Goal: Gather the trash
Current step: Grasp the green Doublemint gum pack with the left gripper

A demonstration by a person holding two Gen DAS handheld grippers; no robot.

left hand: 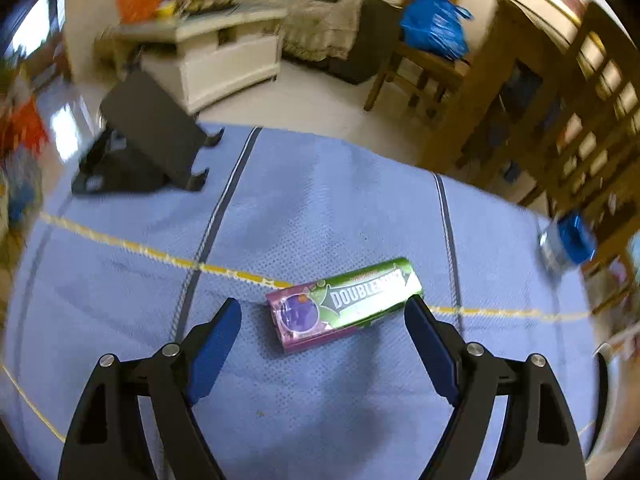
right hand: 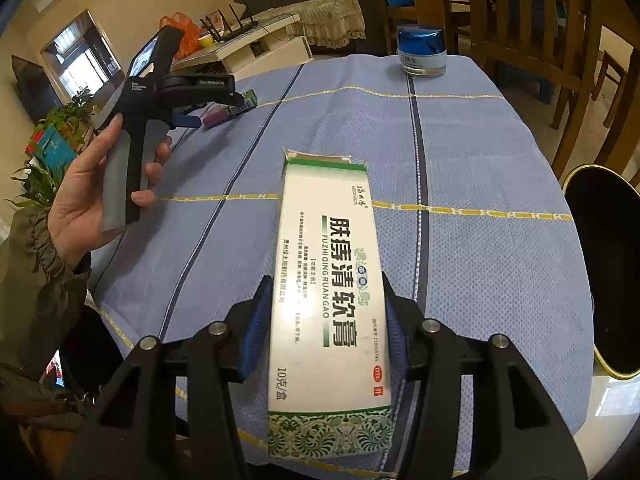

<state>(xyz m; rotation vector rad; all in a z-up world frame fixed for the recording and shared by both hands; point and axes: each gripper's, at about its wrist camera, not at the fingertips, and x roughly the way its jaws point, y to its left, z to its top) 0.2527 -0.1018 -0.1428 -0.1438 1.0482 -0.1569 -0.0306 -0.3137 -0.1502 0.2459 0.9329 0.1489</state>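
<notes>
A green and purple Doublemint gum pack (left hand: 344,306) lies on the blue tablecloth (left hand: 320,200). My left gripper (left hand: 324,320) is open, its blue pads either side of the pack, not touching it. In the right wrist view the left gripper (right hand: 200,110) shows at far left over the gum pack (right hand: 230,112). My right gripper (right hand: 326,320) is shut on a long white and green ointment box (right hand: 326,280), held above the cloth.
A black tablet stand (left hand: 148,140) sits at the table's far left. A jar with a blue lid (right hand: 422,52) stands at the far edge. A black bin with a gold rim (right hand: 608,268) is beside the table at right. Wooden chairs (right hand: 540,40) stand behind.
</notes>
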